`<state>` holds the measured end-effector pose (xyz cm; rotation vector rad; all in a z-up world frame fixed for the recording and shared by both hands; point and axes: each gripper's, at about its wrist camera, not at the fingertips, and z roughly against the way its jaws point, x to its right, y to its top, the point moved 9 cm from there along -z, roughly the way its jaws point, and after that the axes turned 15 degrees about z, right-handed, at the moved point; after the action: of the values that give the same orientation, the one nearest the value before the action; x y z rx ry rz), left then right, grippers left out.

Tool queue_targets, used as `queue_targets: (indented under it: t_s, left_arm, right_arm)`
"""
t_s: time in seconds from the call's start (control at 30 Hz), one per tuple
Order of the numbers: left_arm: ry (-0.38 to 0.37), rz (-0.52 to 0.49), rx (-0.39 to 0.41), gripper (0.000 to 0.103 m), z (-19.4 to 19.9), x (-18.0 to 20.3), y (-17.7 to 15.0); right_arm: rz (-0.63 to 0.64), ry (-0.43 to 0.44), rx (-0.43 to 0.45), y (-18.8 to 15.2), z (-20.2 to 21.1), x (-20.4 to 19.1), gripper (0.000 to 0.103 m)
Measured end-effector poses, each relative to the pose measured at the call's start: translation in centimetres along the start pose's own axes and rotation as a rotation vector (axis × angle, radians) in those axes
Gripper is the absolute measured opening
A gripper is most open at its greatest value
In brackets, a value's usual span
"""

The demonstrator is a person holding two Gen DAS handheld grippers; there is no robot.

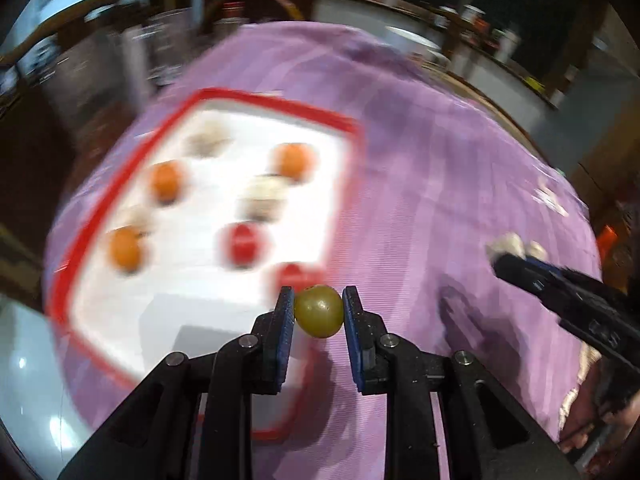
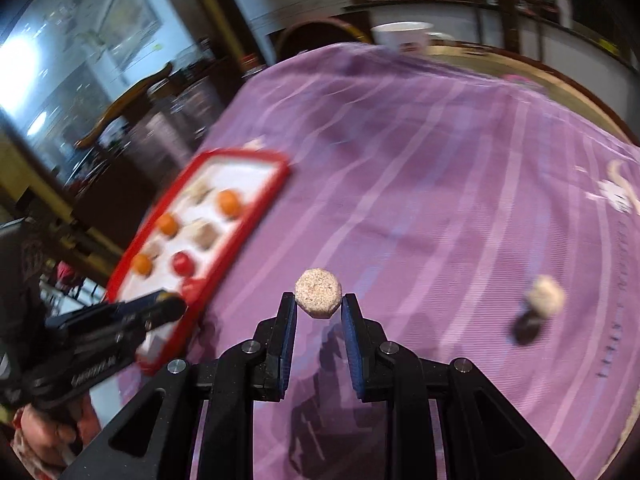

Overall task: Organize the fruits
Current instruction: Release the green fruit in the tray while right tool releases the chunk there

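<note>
The left gripper [image 1: 319, 312] pinches a green fruit [image 1: 319, 311] beside the red-rimmed tray [image 1: 120, 184], while the right gripper [image 2: 319, 312] pinches a speckled beige piece [image 2: 318, 293] above the purple cloth [image 2: 440, 184].

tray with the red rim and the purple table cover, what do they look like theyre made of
Tray: probably plastic, with a smooth white bed and a bright red rim; motion blur hides any finer finish. Table cover: woven fabric, matte purple with pale stripes; it shows fine ribbing, wrinkles, and drapes over the table edge.
</note>
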<state>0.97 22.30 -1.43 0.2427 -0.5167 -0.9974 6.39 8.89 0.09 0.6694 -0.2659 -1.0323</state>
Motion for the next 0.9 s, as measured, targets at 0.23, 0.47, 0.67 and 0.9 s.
queue_targets:
  t_s: [0.23, 0.47, 0.67, 0.9]
  left_arm:
    - [0.116, 0.075, 0.035, 0.023, 1.0, -9.5, 2.1]
    - [0.125, 0.1, 0.013, 0.024, 0.0, -13.0, 3.2]
    - [0.114, 0.13, -0.008, 0.024, -0.4, -13.7, 3.4]
    - [0.068, 0.202, 0.013, 0.051, 1.5, -14.6, 4.7]
  right_arm:
    - [0.072, 0.11, -0.044, 1.7, -4.4, -9.3, 0.025]
    - [0.148, 0.143, -0.096, 2.7, -8.7, -15.8, 0.025]
    - [0.182, 0.136, -0.141, 2.3, -11.7, -18.3, 0.026]
    - [0.212, 0.133, -0.152, 2.5, -13.0, -19.9, 0.027]
